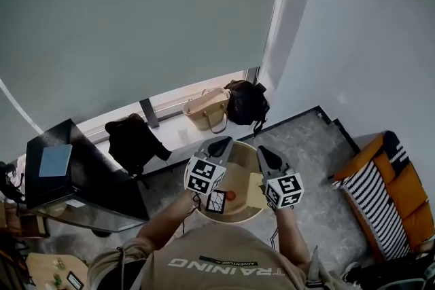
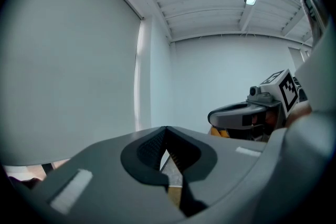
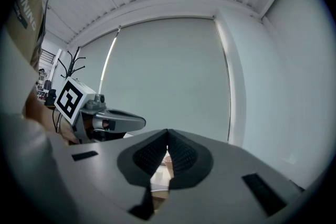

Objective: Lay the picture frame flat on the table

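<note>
My left tool (image 1: 223, 143) is closed, jaw against jaw, with nothing in it. I hold it level over the round counter (image 1: 242, 172), pointing away from my body. My right tool (image 1: 264, 153) hangs just beside it, pointing the same way; its jaws also meet at the tip and hold nothing.

The frame (image 1: 216, 201) is on the counter, not ahead of my left tool but below it and back toward me, partly tucked under that tool's marker cube. Its longer side runs roughly along the line the tool points. Of the two tools the left is plainly the nearer; the right is off to the side, beyond a small orange ball (image 1: 230, 195) that sits just beside the frame.

From above I see the frame's pale face inside a dark rim, but I cannot tell whether it leans upright or already lies flat. The scene fits either.

Under my right tool lies a tan piece (image 1: 255, 189); what it is I cannot say.
</note>
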The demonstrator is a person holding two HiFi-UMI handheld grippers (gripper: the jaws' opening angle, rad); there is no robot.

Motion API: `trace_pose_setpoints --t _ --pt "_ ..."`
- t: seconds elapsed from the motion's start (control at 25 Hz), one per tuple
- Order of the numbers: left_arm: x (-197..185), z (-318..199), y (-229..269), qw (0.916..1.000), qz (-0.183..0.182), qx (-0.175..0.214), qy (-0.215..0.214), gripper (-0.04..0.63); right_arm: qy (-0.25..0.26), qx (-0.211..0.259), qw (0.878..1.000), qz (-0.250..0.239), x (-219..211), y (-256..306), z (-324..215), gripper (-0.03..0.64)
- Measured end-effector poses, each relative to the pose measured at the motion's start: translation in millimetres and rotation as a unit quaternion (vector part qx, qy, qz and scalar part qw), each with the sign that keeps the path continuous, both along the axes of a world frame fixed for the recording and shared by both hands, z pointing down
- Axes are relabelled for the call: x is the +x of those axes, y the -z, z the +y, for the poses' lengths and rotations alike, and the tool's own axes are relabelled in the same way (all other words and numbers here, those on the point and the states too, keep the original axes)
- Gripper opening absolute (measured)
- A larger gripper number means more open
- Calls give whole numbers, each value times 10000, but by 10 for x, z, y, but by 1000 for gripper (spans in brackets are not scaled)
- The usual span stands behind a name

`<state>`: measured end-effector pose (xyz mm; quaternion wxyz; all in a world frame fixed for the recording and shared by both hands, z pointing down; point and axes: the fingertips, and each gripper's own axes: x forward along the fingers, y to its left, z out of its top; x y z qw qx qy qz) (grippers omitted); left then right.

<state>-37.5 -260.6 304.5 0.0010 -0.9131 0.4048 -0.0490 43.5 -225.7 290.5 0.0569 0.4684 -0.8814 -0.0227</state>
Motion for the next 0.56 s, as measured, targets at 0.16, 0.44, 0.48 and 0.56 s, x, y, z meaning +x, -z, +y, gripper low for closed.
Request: trace_pose_setpoints --t 0.16,0.44,0.48,0.56 --pt "9 41 -92 9999 -50 -94 0 6 29 -74 9999 -120 31 -28 48 6" --pt "-23 -32 -29 9998 -39 -43 182 6 35 44 9999 137 74 17 23 6" --pt "-15 -40 -22 9998 -35 -36 190 6 41 52 9999 146 81 20 19 6" --pt "7 -54 -15 9998 -26 -29 199 6 52 66 9998 159 97 25 12 6"
